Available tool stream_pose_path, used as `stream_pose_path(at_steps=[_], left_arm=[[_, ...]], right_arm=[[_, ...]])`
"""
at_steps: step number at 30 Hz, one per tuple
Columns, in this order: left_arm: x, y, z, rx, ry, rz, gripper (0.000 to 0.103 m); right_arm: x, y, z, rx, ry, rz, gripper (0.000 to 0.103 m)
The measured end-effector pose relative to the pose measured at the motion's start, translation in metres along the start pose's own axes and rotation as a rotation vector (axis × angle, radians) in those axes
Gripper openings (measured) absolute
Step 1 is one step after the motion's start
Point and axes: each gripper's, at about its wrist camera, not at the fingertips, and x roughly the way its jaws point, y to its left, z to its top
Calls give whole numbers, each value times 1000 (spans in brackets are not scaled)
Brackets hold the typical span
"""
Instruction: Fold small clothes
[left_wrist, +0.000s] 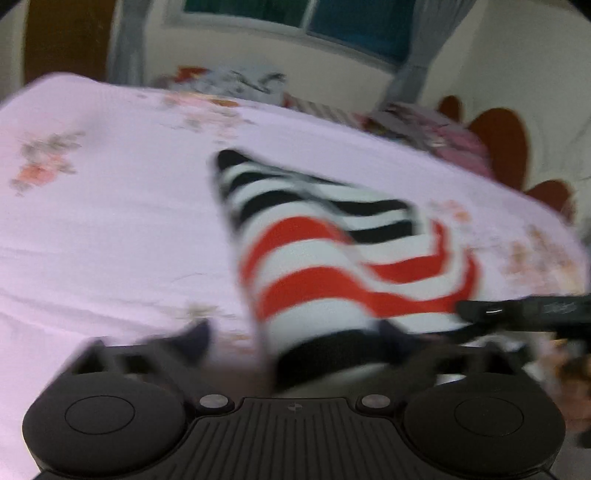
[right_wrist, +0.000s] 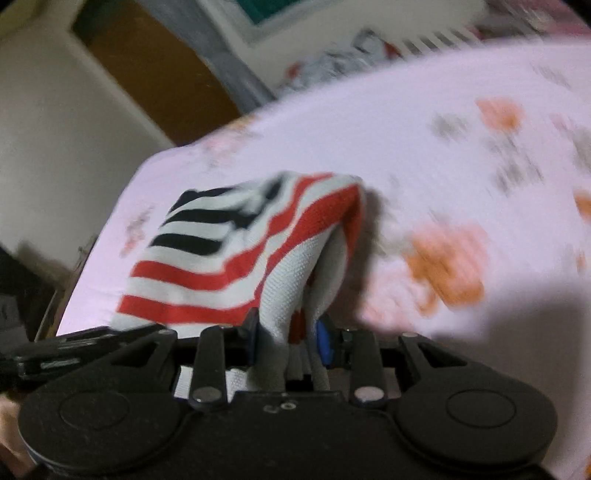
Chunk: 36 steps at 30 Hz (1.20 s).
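left wrist view: the left gripper (left_wrist: 291, 332) sat low in the frame with its two fingers (left_wrist: 195, 336) spread wide apart. a striped garment (left_wrist: 332, 254), banded black and white at its far end and red and white nearer, lay just ahead of it on the pink floral sheet (left_wrist: 110, 206). the near black band of the cloth reached down between the spread fingers, but heavy blur hid whether either finger touched it. to the right of the gripper, a dark finger of the right gripper (left_wrist: 524, 310) came in from the frame edge and met the red edge of the garment. beyond the sheet, far ahead, were a window (left_wrist: 295, 14), grey curtains (left_wrist: 125, 44) and a heap of bedding (left_wrist: 436, 129).

right wrist view: the right gripper (right_wrist: 286, 332) was clamped on the garment (right_wrist: 236, 251), with a bunched white fold pinched between its blue-padded fingers (right_wrist: 325, 339). the cloth rose from the pinch and draped ahead and to the left, red stripes near, black stripes at the far left corner. the sheet (right_wrist: 443, 155) spread ahead and to the right, its orange flowers blurred. a dark bar, part of the left gripper (right_wrist: 74, 350), lay just left of the fingers, under the cloth's near edge. a brown door (right_wrist: 147, 74) stood far off on the upper left.
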Motion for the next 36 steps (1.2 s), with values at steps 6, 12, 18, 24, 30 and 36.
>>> stream_pose_path(at_steps=[6, 12, 18, 24, 30, 36], left_arm=[[4, 11, 3, -47, 23, -58, 97], [-38, -14, 28, 172, -103, 10, 50], [-7, -30, 51, 211, -23, -11, 44], [-3, -28, 41, 220, 13, -13, 44], [-30, -39, 39, 253, -10, 35, 44], [-76, -37, 1, 227, -21, 67, 44]], right_arm=[[-4, 12, -3, -28, -14, -48, 29], [-32, 63, 9, -350, -145, -222, 31], [8, 72, 41, -374, -36, -263, 18], [33, 58, 35, -368, 43, -310, 13], [-2, 74, 22, -349, -26, -296, 24], [-48, 98, -25, -398, -18, -221, 19]])
